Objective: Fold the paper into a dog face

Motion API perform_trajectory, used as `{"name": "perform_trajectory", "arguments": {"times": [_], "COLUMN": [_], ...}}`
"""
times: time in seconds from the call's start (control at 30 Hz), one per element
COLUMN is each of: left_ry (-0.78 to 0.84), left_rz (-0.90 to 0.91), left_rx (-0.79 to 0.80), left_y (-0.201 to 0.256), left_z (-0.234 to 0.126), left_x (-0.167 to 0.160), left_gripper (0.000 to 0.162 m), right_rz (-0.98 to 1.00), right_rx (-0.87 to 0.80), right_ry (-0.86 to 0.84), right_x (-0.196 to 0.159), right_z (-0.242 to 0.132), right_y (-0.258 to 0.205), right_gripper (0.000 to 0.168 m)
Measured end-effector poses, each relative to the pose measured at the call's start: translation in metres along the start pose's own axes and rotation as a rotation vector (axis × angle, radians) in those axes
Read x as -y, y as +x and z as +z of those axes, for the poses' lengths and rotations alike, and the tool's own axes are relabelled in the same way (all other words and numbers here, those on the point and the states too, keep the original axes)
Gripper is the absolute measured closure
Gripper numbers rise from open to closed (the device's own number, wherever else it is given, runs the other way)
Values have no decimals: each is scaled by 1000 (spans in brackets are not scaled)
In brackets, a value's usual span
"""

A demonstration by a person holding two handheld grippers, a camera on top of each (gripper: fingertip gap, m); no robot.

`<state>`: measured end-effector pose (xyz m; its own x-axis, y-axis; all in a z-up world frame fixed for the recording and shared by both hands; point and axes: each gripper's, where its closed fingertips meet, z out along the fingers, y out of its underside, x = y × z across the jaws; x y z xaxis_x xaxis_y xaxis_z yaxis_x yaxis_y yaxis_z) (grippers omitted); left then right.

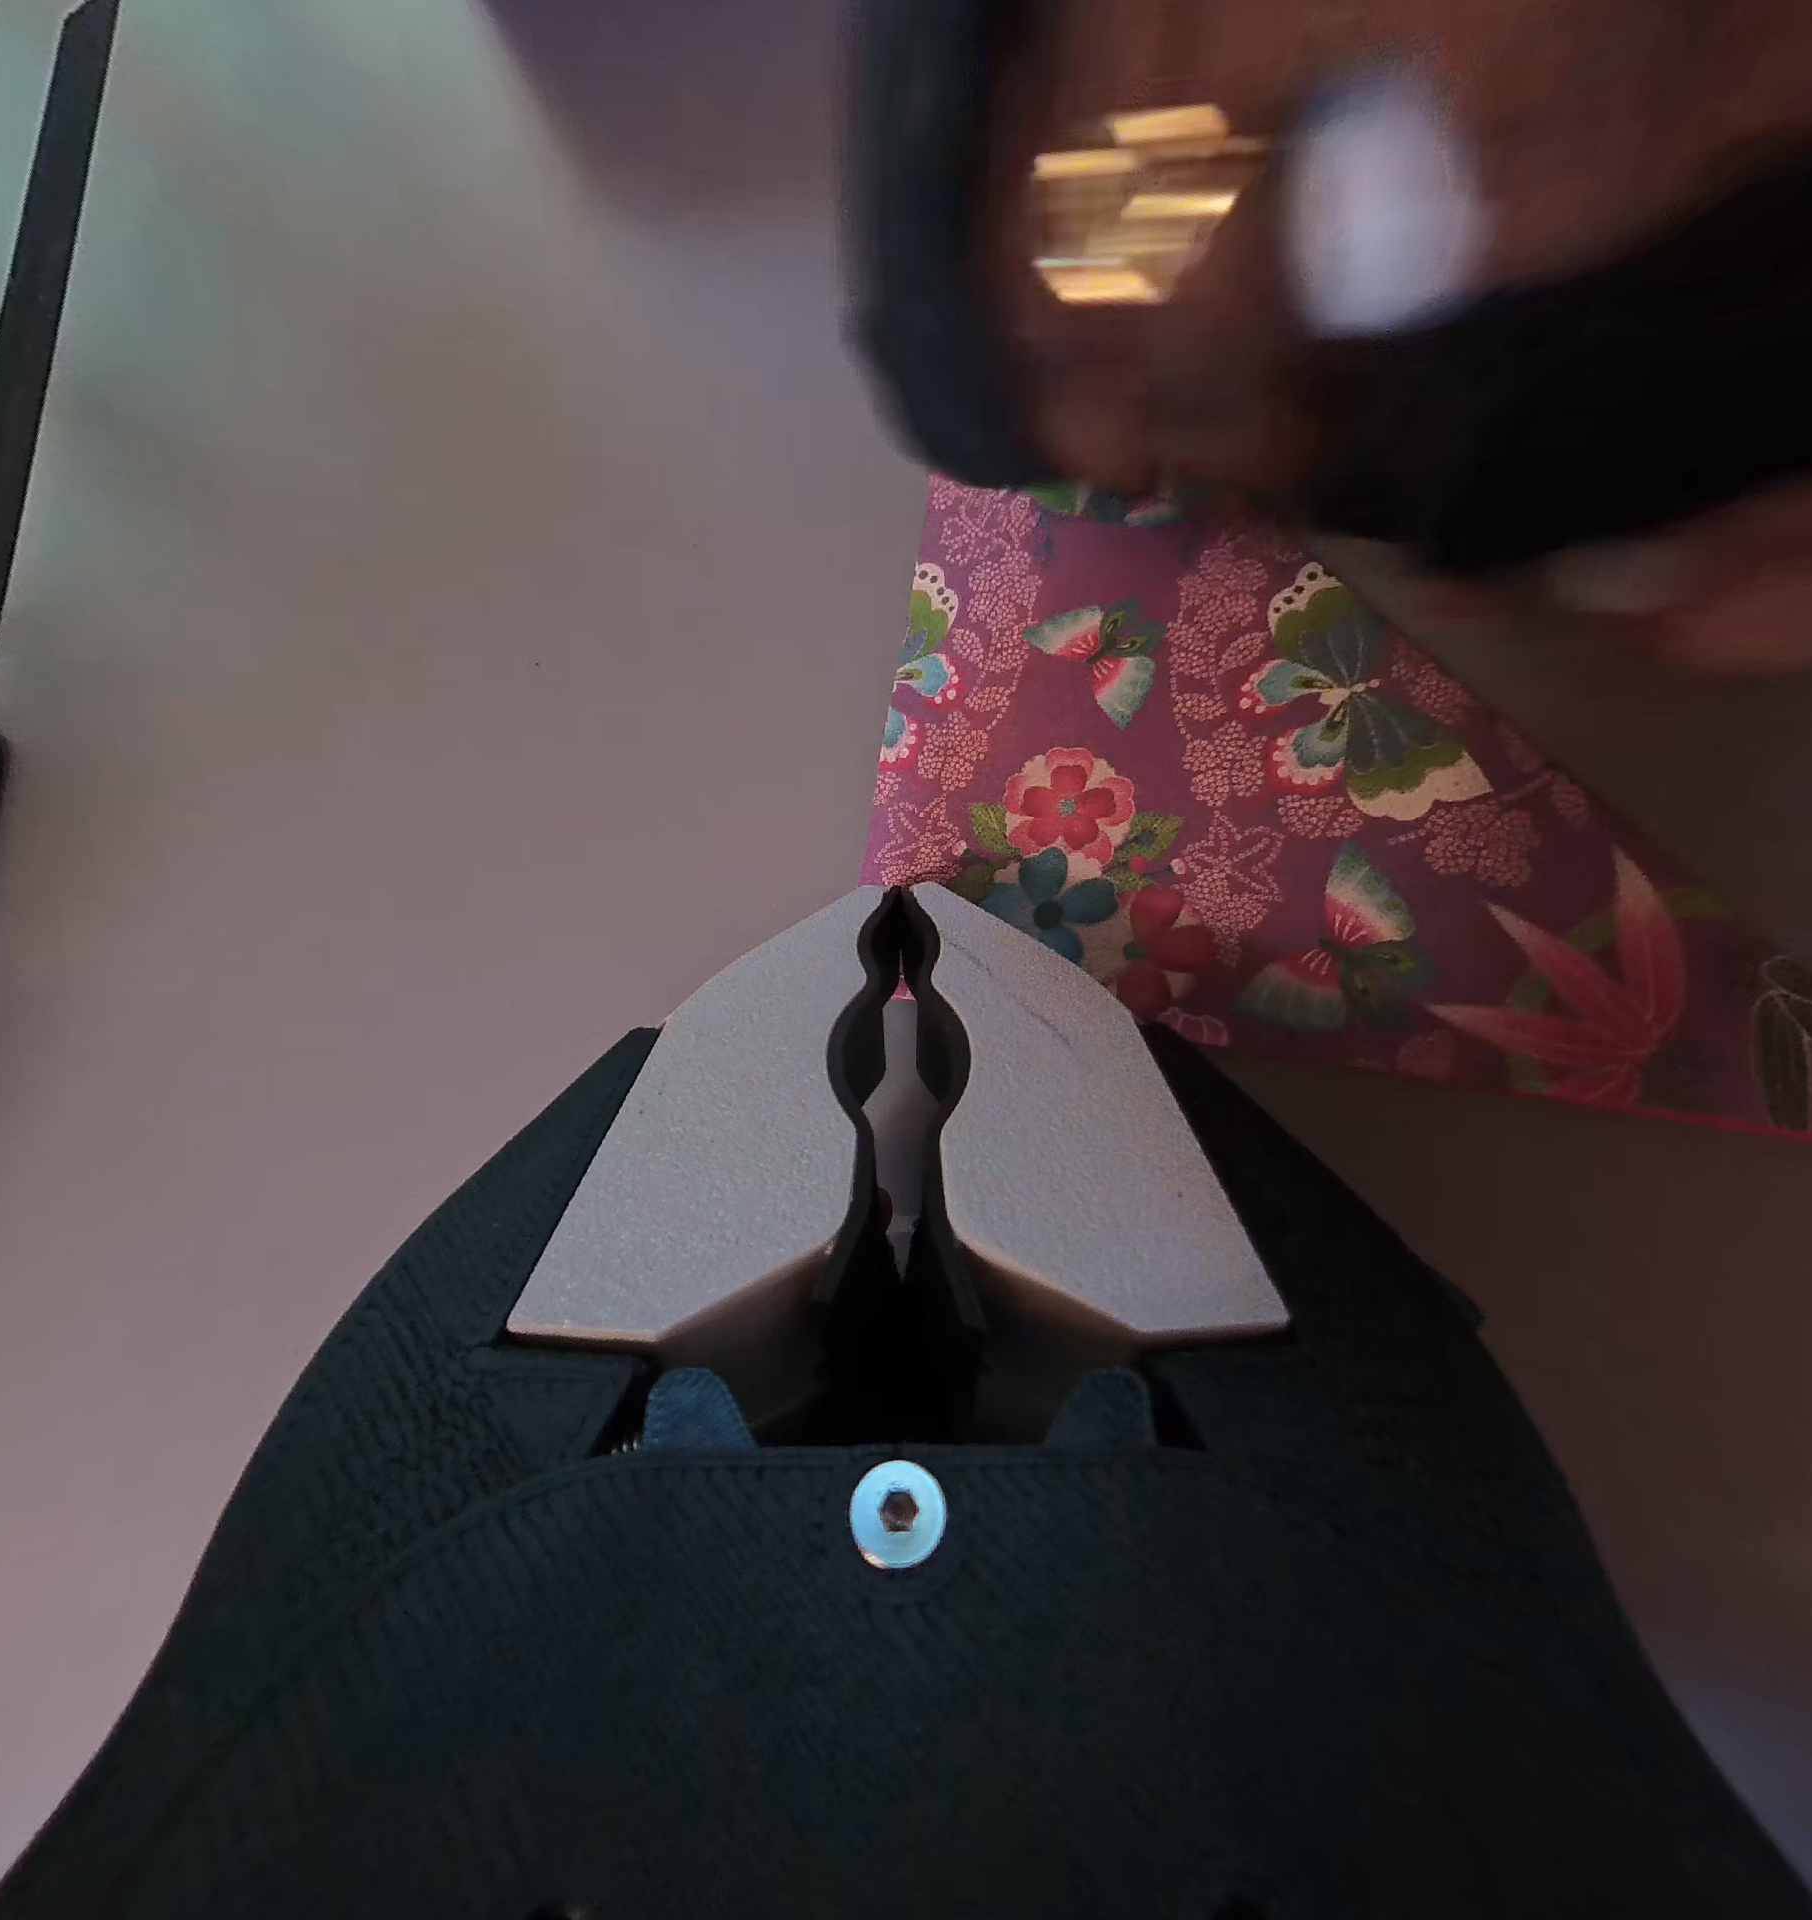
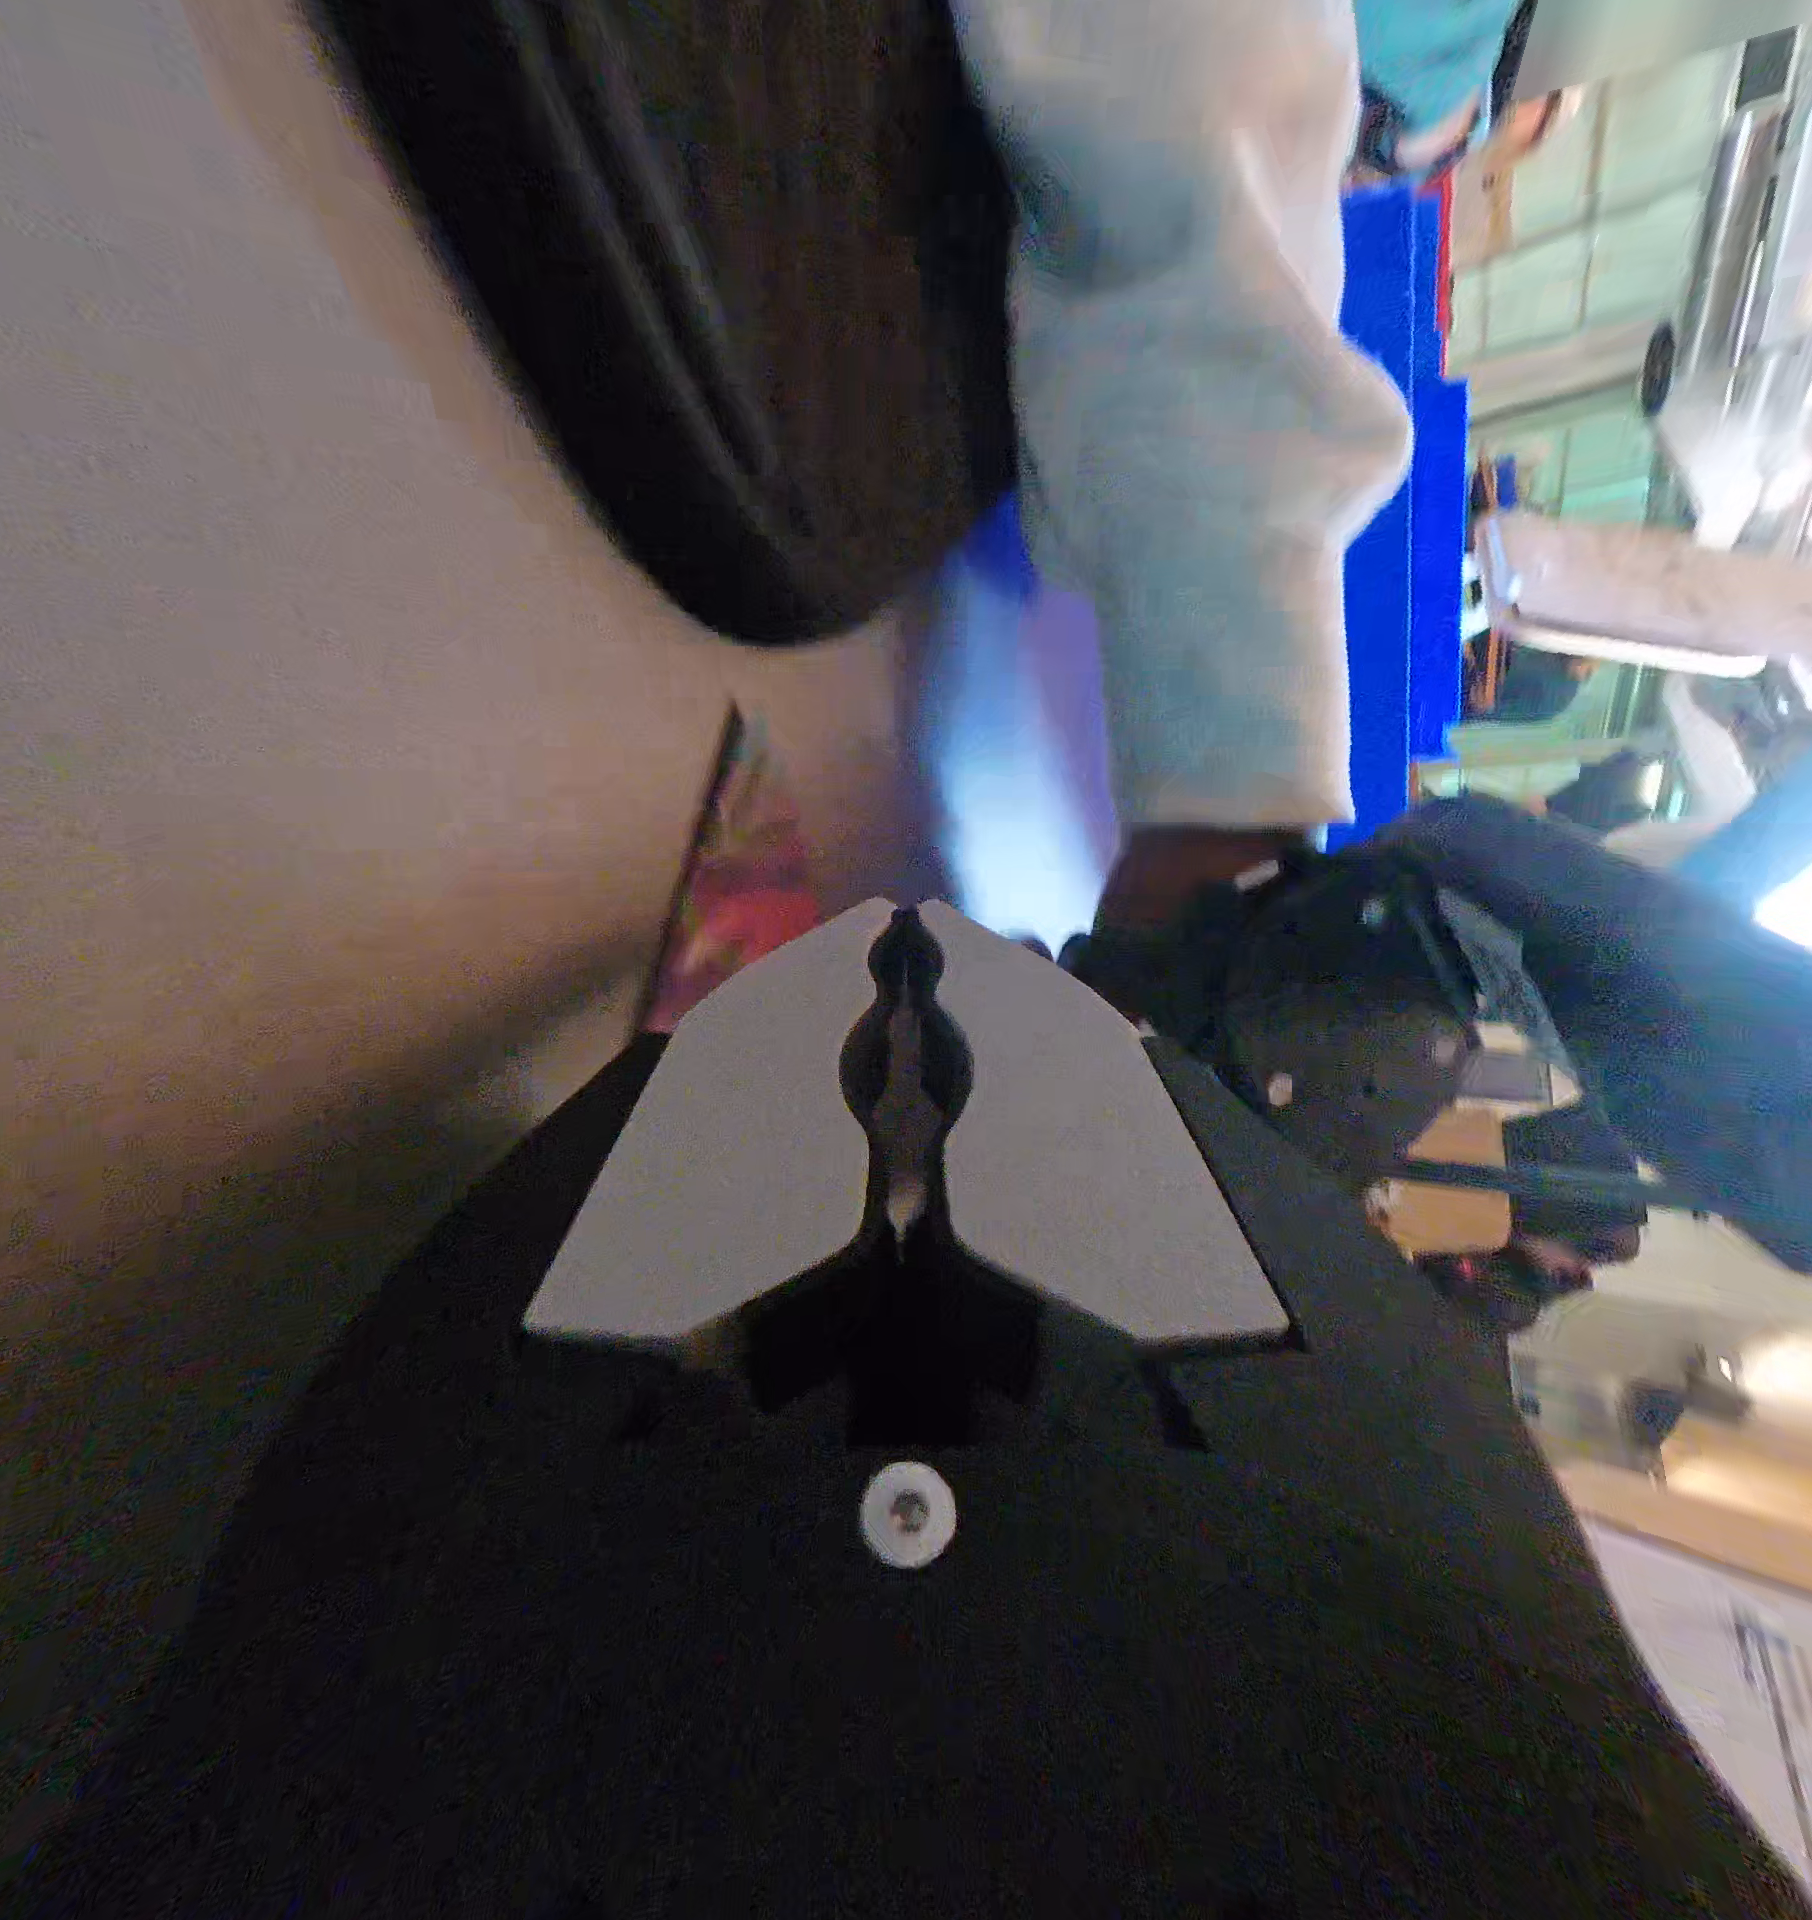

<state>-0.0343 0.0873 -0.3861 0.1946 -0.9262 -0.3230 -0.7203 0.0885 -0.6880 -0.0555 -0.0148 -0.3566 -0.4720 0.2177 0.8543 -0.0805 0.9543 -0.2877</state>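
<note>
The left gripper [image 1: 899, 896] is sitting with its two fingers pressed together at the tips, and I cannot see anything held between them. The paper [image 1: 1297, 810], purple with flowers and butterflies, is lying flat just ahead of those tips and off to their right, already folded into a pointy shape. The right gripper [image 2: 908, 914] is also squeezed closed with nothing between its fingers; it is turned on its side, and a blurry edge of paper is showing just ahead of its tips to the left. In the left view a dark blurry shape, likely the right gripper, is hanging over the far end of the paper. What could go wrong: I think the paper could be sliding on the smooth table [image 1: 414, 623] if one tool is pushing while nothing is pinning it, so the crease could be coming out crooked. A hard poke could also be wrinkling a corner. The table is pale and plain, with a dark strip along its far left edge. The room behind is looking busy, with blue panels and shelves, all blurry.
</note>
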Motion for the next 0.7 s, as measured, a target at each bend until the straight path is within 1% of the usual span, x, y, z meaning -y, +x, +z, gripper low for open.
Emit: {"name": "perform_trajectory", "arguments": {"times": [0.07,0.1,0.13,0.17,0.23,0.3,0.43,0.47,0.5,0.57,0.6,0.7], "left_ry": [0,1,1,1,1,1,1,1,1,1,1,3], "left_rz": [0,0,0,0,1,0,1,2,2,3,3,7], "left_rx": [-1,-1,-1,-1,0,-1,-1,-1,0,1,1,6], "left_y": [0,0,0,0,0,0,0,1,1,1,0,0], "left_z": [0,0,0,0,0,0,0,0,0,0,0,0], "left_x": [0,0,0,0,0,0,0,0,-1,0,-1,0], "left_gripper": [162,162,161,161,162,162,162,162,162,162,162,162], "right_rz": [7,0,-10,-22,-55,-47,-93,-76,-54,7,50,282], "right_rx": [6,33,70,41,57,69,58,63,64,116,140,51], "right_ry": [-93,-108,-107,-96,-62,-28,-6,10,-9,-3,17,116], "right_x": [-27,-30,-27,-20,-4,11,30,36,35,36,38,48], "right_z": [3,8,14,19,26,31,34,35,35,32,26,-5], "right_y": [3,-1,-8,-6,-9,-12,-16,-18,-18,-21,-22,4], "right_gripper": [168,168,168,168,168,168,168,168,168,168,164,152]}}
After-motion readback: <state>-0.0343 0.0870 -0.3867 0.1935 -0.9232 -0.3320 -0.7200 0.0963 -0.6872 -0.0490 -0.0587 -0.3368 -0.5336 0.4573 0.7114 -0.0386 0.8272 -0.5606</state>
